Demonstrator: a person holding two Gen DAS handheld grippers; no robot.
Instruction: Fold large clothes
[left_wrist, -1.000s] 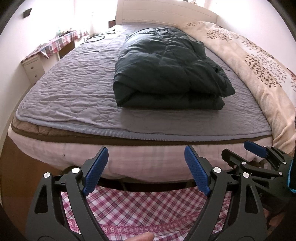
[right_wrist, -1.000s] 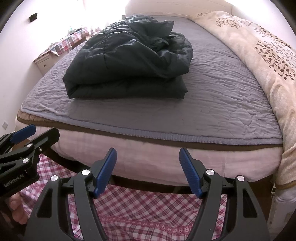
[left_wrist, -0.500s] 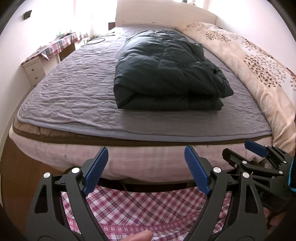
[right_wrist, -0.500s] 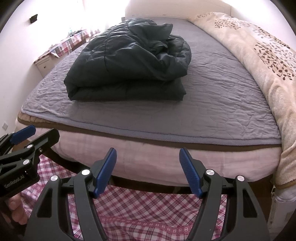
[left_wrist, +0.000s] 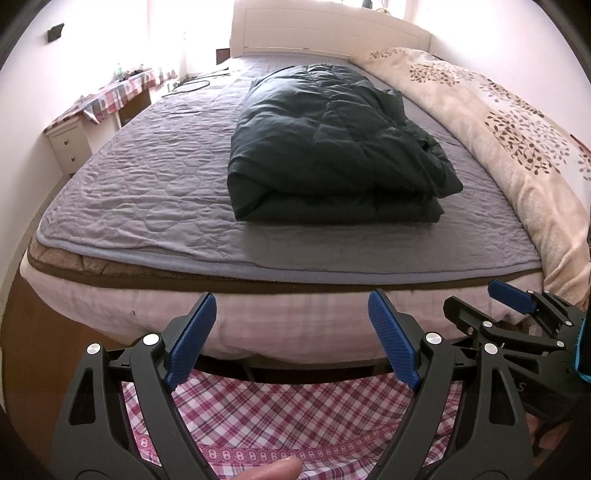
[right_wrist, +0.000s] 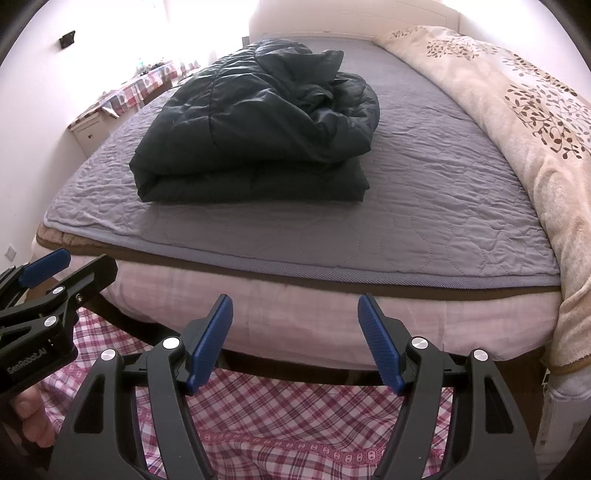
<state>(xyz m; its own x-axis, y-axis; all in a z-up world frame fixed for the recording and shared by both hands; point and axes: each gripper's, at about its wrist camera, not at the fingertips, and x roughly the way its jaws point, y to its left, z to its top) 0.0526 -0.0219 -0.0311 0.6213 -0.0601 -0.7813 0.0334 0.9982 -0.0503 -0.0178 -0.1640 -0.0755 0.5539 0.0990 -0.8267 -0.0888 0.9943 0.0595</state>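
Observation:
A dark green padded jacket (left_wrist: 332, 147) lies folded in a thick bundle on the grey quilted bed cover (left_wrist: 147, 192); it also shows in the right wrist view (right_wrist: 255, 125). My left gripper (left_wrist: 291, 332) is open and empty, held off the foot of the bed, well short of the jacket. My right gripper (right_wrist: 295, 332) is open and empty beside it, at the same distance. Each gripper shows in the other's view, the right one (left_wrist: 517, 314) and the left one (right_wrist: 59, 273).
A cream blanket with a leaf print (left_wrist: 517, 129) lies along the bed's right side. A white nightstand (left_wrist: 70, 144) and a checked-cloth table (left_wrist: 122, 92) stand at the left wall. A pink plaid cloth (left_wrist: 288, 417) hangs below the grippers. The white headboard (left_wrist: 325, 33) is at the back.
Both grippers have drifted slightly, so the jacket sits a little lower in the views. Both stay open and empty.

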